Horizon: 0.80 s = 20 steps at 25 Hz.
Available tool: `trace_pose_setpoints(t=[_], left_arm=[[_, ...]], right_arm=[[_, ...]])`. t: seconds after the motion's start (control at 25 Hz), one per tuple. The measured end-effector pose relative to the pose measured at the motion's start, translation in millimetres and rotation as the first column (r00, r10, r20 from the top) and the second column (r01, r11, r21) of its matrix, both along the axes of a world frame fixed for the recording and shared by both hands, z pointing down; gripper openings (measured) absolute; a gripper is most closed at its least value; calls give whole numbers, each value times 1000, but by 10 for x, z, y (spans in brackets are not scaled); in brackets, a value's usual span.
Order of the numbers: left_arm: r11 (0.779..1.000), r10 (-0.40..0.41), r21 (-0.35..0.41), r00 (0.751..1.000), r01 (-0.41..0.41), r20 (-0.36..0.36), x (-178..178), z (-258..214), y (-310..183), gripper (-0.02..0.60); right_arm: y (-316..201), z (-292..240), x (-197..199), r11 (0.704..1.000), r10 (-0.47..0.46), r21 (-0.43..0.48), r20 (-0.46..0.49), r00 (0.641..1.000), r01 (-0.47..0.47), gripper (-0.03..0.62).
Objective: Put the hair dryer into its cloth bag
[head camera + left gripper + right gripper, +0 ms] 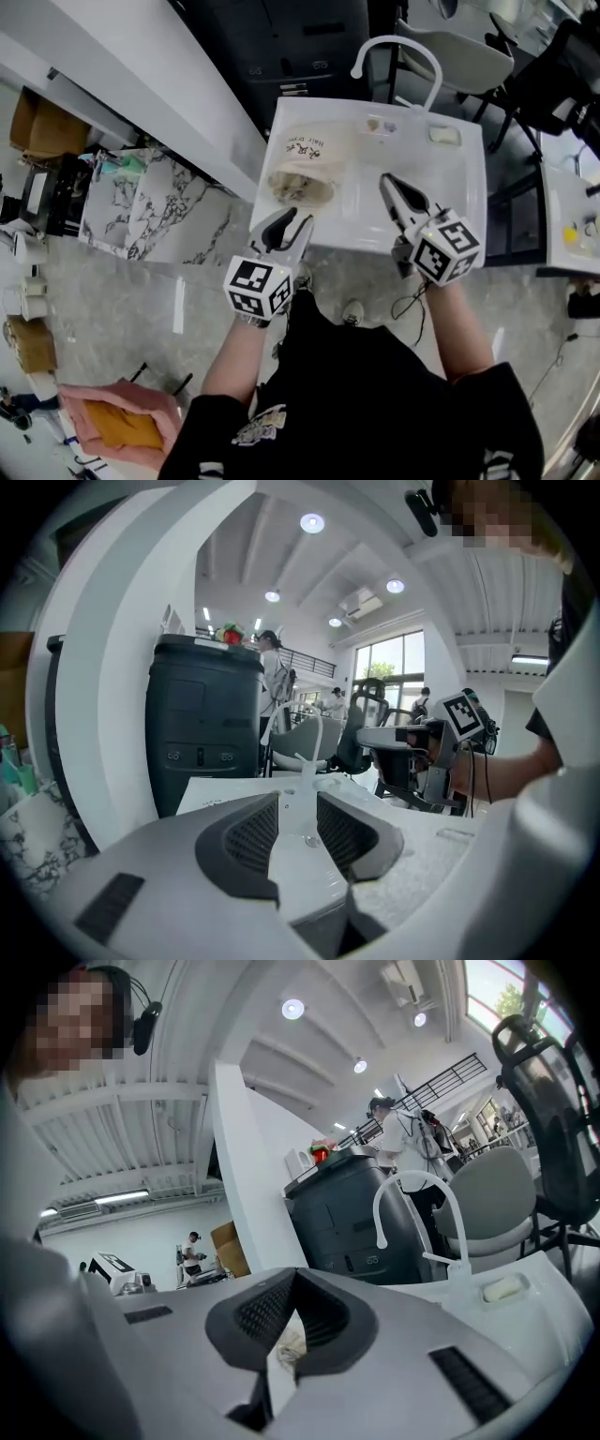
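A cream cloth bag (302, 161) with dark print lies on the white basin top (450, 202), its wrinkled mouth toward me. No hair dryer shows outside the bag, and I cannot tell what is inside. My left gripper (289, 226) hovers just short of the bag's mouth, at the near edge of the top. In the left gripper view its jaws (298, 803) stand apart with nothing between them. My right gripper (387, 184) is raised over the middle of the top, right of the bag. Its jaws (294, 1281) are shut and empty, with a scrap of the bag showing below the tips.
A white curved faucet (398, 47) rises at the far edge, with a pale soap bar (445, 136) near it. A dark cabinet (281, 37) stands behind. A marble-patterned counter (159, 206) is at the left, chairs (459, 47) at the back, a pink bag (122, 422) on the floor.
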<state>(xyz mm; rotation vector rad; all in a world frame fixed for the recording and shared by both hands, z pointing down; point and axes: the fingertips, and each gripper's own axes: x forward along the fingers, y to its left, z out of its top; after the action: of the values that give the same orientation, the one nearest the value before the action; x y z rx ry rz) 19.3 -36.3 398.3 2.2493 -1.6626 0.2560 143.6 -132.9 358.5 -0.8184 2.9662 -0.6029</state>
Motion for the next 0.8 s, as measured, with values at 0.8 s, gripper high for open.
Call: trace_pose_setpoints(t=[0.8], left_arm=[[999,-35,-6,999,34,-24,-289,-11,579,5]], right_arm=[[650,279,-532,992,-97,-84,20,995,98,-3]])
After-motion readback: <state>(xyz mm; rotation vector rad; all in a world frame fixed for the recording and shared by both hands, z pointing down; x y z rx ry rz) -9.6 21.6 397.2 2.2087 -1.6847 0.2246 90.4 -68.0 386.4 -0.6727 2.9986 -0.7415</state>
